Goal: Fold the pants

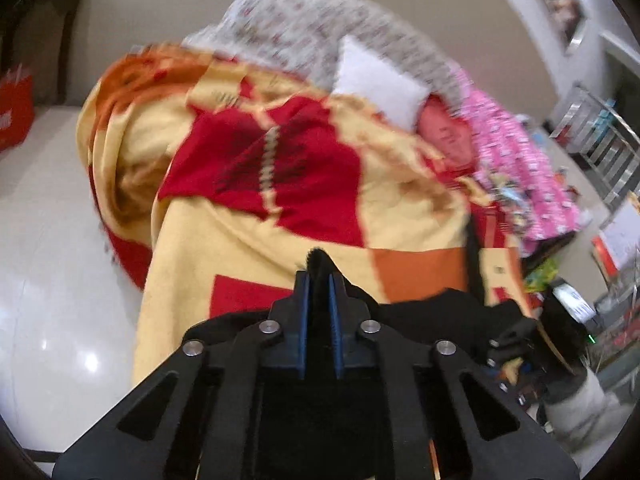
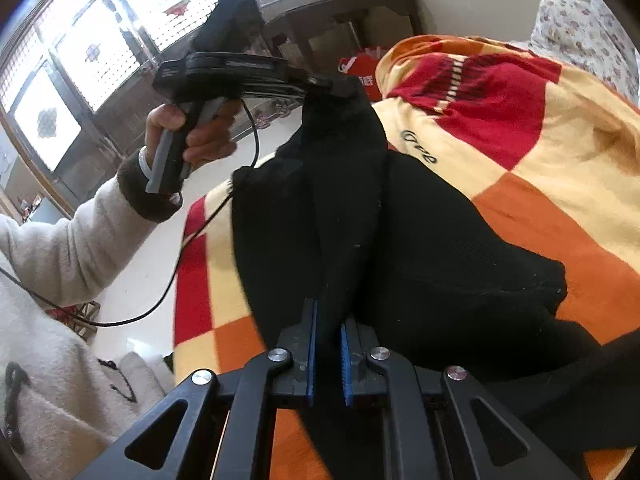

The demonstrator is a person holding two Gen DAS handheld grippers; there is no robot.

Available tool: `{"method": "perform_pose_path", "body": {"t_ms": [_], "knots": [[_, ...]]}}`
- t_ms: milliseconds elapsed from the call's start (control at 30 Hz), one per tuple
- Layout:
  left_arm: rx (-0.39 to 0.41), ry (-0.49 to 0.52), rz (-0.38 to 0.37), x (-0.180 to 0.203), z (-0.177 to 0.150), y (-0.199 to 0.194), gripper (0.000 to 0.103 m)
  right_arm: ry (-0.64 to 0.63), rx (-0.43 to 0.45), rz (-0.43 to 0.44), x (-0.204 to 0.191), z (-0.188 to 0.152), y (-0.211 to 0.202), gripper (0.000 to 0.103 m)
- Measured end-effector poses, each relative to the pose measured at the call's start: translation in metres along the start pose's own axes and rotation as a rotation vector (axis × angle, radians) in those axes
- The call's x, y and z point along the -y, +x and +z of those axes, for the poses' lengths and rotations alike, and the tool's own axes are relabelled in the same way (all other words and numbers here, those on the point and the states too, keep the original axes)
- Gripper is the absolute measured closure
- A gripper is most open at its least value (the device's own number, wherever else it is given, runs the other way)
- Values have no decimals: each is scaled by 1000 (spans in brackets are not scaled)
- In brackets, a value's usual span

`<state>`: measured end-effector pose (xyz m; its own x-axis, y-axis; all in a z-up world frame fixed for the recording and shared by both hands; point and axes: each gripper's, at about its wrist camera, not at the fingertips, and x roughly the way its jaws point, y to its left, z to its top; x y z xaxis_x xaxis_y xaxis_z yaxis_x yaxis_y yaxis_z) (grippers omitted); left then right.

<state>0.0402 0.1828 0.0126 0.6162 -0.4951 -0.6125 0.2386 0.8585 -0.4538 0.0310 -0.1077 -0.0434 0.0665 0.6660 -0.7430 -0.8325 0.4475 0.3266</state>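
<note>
Black pants (image 2: pixel 420 248) hang over checkered blanket (image 2: pixel 560 184) on bed. Left gripper (image 1: pixel 319 276) fingers pinch raised fabric edge; right gripper (image 2: pixel 327 332) fingers pinch another fold. Hand (image 2: pixel 192 136) grips left handle.

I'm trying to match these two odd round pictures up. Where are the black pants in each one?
Left wrist view: the black pants lie low at centre, a fold pinched in the left gripper.
Right wrist view: they fill the middle, pinched by the right gripper below and lifted by the left gripper above.
Shared landmark: the red, orange and yellow blanket beneath them.
</note>
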Motion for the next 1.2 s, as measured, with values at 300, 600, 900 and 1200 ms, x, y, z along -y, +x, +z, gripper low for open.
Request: {"method": "perform_pose_path", "body": {"t_ms": [300,600,900,1200], "knots": [[-24,-5,116,-13,-67,-39,96,25,-13,82,-31,-23,13,94],[25,-157,174,-37,-74,-80,74,17,141,-16,-47,-15,-18,73],[-26,-48,240,19,-69,-46,66,348,231,-235,22,-39,-58,58],[-73,54,297,77,-74,16,66,552,204,-480,88,-6,-88,51]]}}
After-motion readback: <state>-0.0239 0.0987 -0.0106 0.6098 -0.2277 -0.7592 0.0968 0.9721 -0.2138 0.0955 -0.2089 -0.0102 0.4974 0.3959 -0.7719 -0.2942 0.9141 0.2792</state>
